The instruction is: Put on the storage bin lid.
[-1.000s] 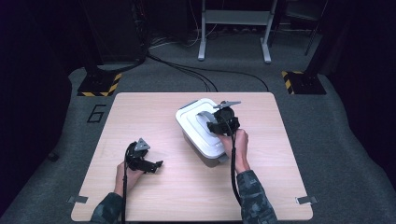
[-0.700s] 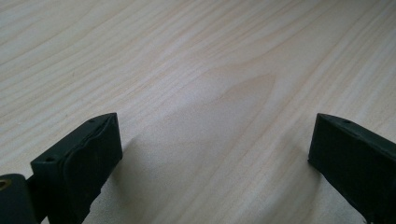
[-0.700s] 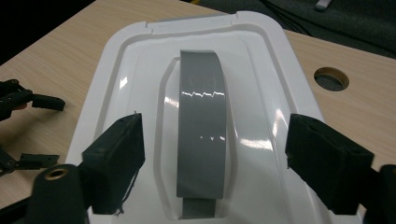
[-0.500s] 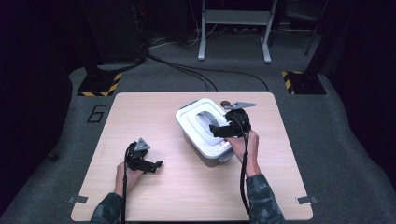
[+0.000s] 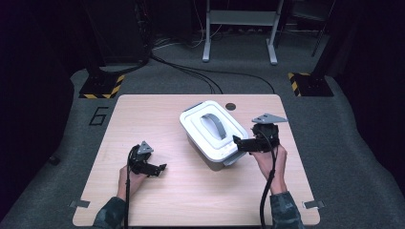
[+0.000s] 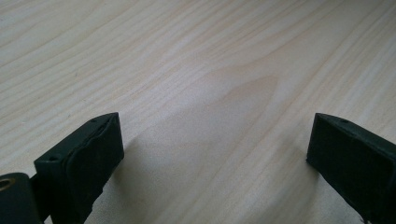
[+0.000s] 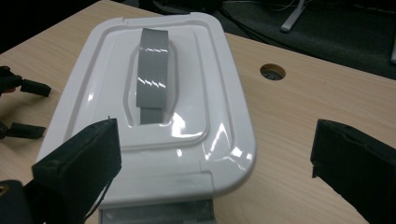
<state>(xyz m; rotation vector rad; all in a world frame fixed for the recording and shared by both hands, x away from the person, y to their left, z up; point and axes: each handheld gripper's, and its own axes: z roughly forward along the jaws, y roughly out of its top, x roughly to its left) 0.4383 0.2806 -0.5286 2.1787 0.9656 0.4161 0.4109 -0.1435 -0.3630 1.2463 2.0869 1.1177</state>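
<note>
From the high view, we are looking at a white lidded container [image 5: 214, 133] sitting just right of the bench's [image 5: 157, 114] centre, its grey handle [image 5: 213, 124] lying flat along the lid. Our right gripper [image 5: 239, 141] is hovering just beside the container's near right corner, while our left gripper [image 5: 160, 168] is resting low on the pale wood, well apart from it.

In the left gripper view, we are seeing wide-open jaws holding nothing, with smooth, matte, light-grained wood between them.

In the right gripper view, our jaws have just been opening and are standing wide with nothing gripped; the container [image 7: 154, 107] is lying ahead, glossy hard plastic with rounded corners and a stepped lid. A grey latch [image 7: 156, 212] is showing at its near end. We judge that clearing the rim squarely, without snagging that latch, matters most now.
</note>
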